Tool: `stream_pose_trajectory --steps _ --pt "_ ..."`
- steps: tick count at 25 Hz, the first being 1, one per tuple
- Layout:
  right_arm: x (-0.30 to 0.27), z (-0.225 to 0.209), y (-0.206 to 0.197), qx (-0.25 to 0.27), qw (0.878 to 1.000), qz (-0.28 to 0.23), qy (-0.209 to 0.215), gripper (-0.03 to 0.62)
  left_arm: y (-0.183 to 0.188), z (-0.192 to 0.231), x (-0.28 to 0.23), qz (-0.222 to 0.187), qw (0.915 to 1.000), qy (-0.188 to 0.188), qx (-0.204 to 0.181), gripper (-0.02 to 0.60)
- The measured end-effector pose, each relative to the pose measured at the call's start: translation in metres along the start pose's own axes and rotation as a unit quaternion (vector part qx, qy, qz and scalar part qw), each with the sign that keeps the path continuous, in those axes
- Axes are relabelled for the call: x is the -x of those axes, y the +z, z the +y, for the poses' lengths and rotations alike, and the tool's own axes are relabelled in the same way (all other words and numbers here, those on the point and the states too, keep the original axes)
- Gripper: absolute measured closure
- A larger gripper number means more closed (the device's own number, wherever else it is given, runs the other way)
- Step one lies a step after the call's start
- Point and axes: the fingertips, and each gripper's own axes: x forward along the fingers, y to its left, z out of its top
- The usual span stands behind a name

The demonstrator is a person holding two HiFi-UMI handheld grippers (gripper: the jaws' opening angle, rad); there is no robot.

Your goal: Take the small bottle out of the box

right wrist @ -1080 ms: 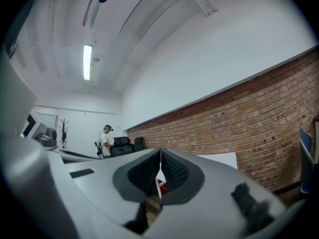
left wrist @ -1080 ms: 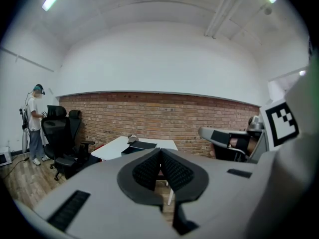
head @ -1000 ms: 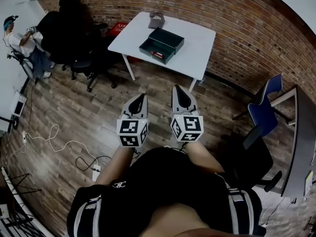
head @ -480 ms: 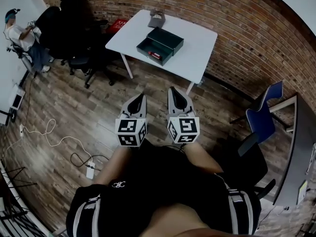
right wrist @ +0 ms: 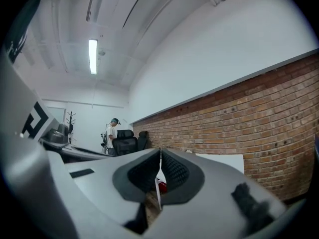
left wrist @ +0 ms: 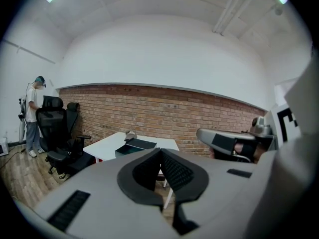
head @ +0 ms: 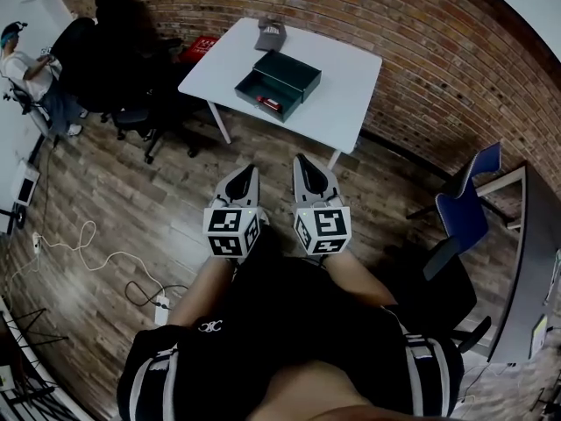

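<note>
A dark green box point(head: 279, 82) lies with its lid open on the white table point(head: 351, 86) by the brick wall. A small red bottle point(head: 269, 103) lies inside its tray. Both grippers hang over the wooden floor, well short of the table and pointing toward it. My left gripper point(head: 251, 172) is shut with nothing between its jaws, and so is my right gripper point(head: 301, 160). In the left gripper view the box point(left wrist: 134, 145) shows far beyond the closed left gripper point(left wrist: 160, 152). The right gripper point(right wrist: 160, 153) is closed too, in its own view.
A grey object point(head: 270, 34) sits on the table behind the box. Black office chairs point(head: 123, 60) and a person point(head: 22, 64) are at the left. A red crate point(head: 197, 49) stands under the table's far side. A blue chair point(head: 469, 202) and grey desk point(head: 530, 261) stand right. Cables point(head: 88, 244) lie on the floor.
The table and box have slid left in the head view. Both grippers have edged a little toward the table and stayed shut.
</note>
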Motion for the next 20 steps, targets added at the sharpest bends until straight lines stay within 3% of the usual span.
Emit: stream_pose_trajectory --steps 10,20 --pt "-0.062 -0.026 0.011 0.01 1.0 0.001 -0.008 0.563 0.02 0.029 -0.052 -0.004 0.9999 -0.008 0.012 0.569" --pt "-0.133 -0.057 0.002 0.006 0.999 0.035 -0.012 0.563 0.035 0.062 -0.127 0.014 0.9988 -0.023 0.041 0.569"
